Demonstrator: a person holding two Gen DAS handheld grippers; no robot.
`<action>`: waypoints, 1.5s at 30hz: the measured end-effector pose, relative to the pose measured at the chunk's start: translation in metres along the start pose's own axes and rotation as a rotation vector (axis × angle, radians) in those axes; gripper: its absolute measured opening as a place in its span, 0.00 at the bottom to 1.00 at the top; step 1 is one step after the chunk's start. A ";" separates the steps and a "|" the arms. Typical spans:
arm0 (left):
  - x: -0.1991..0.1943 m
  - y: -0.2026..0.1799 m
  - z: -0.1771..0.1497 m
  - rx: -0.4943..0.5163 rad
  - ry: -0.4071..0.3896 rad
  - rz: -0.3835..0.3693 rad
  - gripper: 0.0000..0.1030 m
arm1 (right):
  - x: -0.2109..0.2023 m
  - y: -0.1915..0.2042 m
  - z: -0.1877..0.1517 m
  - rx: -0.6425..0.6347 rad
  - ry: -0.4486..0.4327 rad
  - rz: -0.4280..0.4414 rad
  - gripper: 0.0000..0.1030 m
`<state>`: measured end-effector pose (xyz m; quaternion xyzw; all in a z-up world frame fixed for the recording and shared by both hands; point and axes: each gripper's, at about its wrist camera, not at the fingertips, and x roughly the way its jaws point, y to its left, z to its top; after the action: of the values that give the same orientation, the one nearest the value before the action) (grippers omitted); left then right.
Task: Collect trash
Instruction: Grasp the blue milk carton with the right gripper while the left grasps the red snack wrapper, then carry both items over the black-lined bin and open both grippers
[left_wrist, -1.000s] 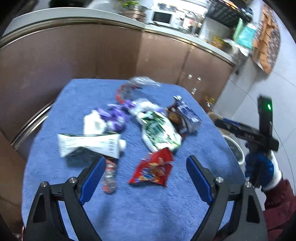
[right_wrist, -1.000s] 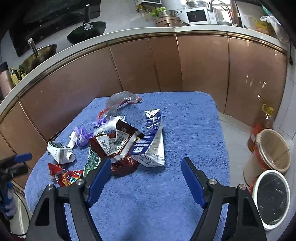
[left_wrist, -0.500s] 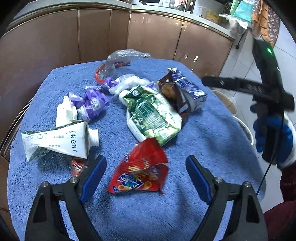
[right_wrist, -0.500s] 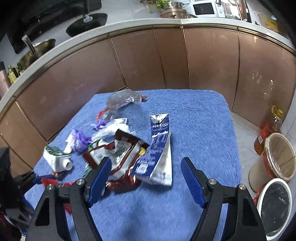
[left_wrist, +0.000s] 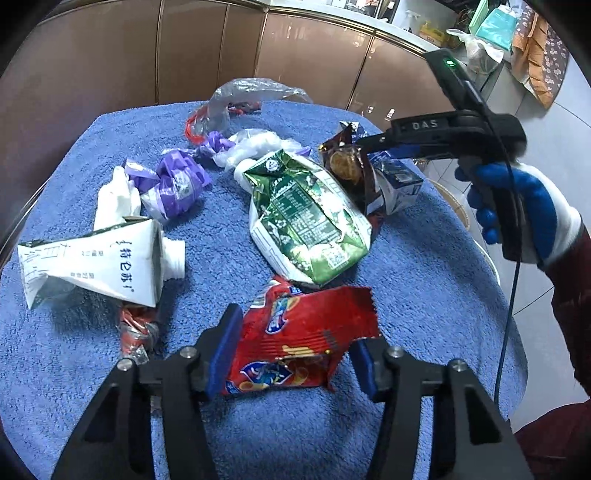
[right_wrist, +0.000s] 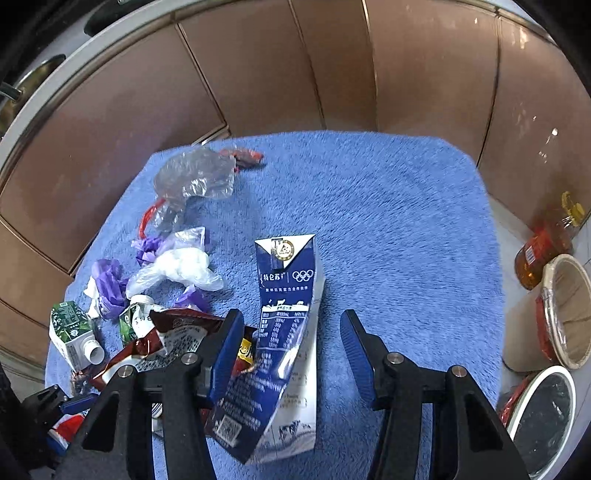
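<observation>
Trash lies on a blue towel-covered table (left_wrist: 424, 295). My left gripper (left_wrist: 295, 343) is open with its jaws on either side of a red snack wrapper (left_wrist: 299, 339). Beyond lie a green carton (left_wrist: 306, 218), a white carton (left_wrist: 96, 262), purple wrappers (left_wrist: 173, 184) and a clear bag (left_wrist: 243, 96). My right gripper (right_wrist: 291, 336) is open over a flattened blue milk carton (right_wrist: 284, 332), with a dark red wrapper (right_wrist: 166, 336) by its left finger. The right gripper also shows in the left wrist view (left_wrist: 373, 144).
Brown cabinet fronts (right_wrist: 332, 74) curve behind the table. On the floor to the right stand a white bin with a black liner (right_wrist: 546, 413), a tan basket (right_wrist: 569, 310) and an oil bottle (right_wrist: 546, 243). A crushed can (left_wrist: 136, 328) lies under the white carton.
My left gripper has moved forward and its jaws have narrowed around the red wrapper. My right gripper has lowered over the blue carton and its jaws have narrowed too.
</observation>
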<state>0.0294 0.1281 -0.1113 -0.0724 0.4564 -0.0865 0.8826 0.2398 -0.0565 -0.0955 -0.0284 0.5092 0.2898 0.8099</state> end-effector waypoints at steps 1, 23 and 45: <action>0.001 0.000 0.000 0.001 0.000 -0.001 0.47 | 0.004 0.001 0.001 -0.008 0.021 0.003 0.50; -0.034 -0.013 0.002 -0.063 -0.076 -0.056 0.16 | -0.055 -0.019 -0.044 0.121 -0.101 0.208 0.32; 0.052 -0.294 0.141 0.357 -0.005 -0.315 0.16 | -0.201 -0.215 -0.207 0.521 -0.471 -0.253 0.32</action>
<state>0.1483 -0.1630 -0.0108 0.0144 0.4149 -0.3025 0.8580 0.1168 -0.3942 -0.0797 0.1833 0.3582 0.0465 0.9143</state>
